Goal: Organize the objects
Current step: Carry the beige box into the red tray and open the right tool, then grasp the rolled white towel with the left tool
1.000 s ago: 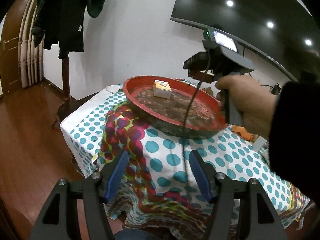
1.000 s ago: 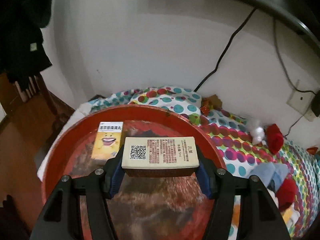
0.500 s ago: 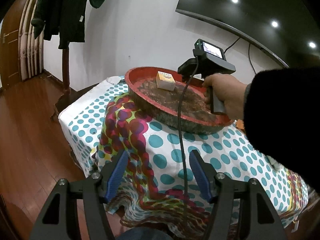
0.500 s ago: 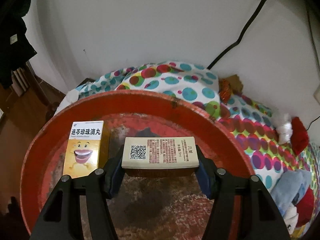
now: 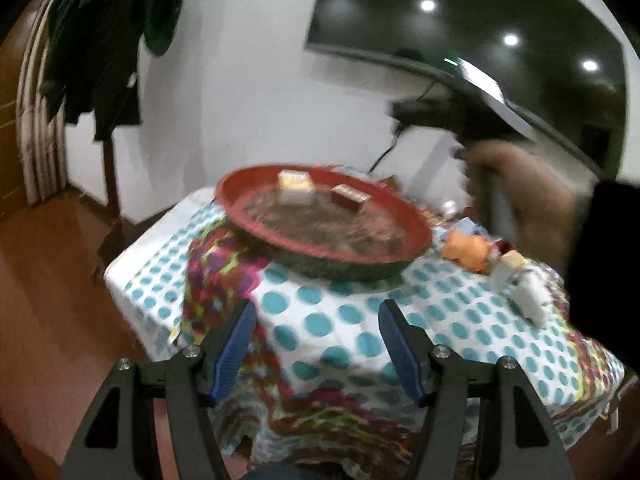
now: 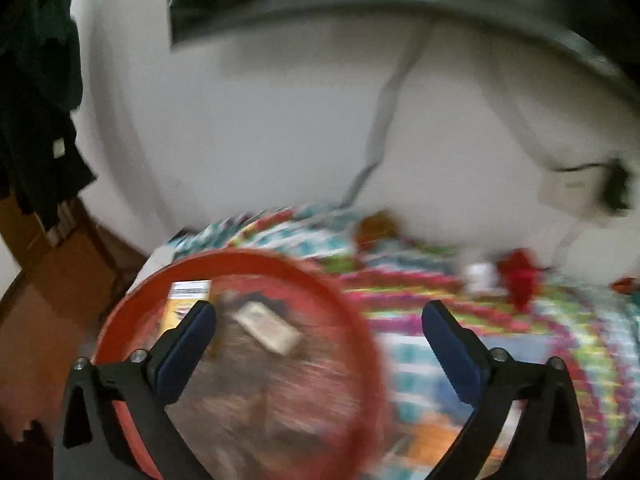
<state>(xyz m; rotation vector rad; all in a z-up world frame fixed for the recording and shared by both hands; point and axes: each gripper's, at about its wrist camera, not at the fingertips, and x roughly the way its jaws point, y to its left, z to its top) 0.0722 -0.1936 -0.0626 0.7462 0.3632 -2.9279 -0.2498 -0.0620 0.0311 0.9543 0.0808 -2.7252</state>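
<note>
A red round tray point(image 5: 420, 236) sits on a dotted tablecloth point(image 5: 360, 320). In it lie a yellow-and-white box point(image 5: 295, 184) and a brown box with a cream label point(image 5: 350, 196). The right wrist view shows the tray's rim point(image 6: 360, 332), the brown box point(image 6: 268, 328) and the yellow box point(image 6: 186, 300). My right gripper point(image 6: 316, 336) is open and empty, raised above the tray's right side; the left wrist view shows it held in a hand point(image 5: 500, 184). My left gripper point(image 5: 316, 344) is open and empty over the table's front edge.
Small toys and cloth items, orange point(image 5: 468, 252), white point(image 5: 528, 292) and red point(image 6: 520, 276), lie on the table to the right of the tray. A coat stand with dark clothes point(image 5: 100, 40) stands at the left. A wall and a cable point(image 6: 384, 120) are behind.
My right gripper has opened, left the brown box in the tray beside the yellow box, and pulled back up and to the right. The left gripper has shifted a little.
</note>
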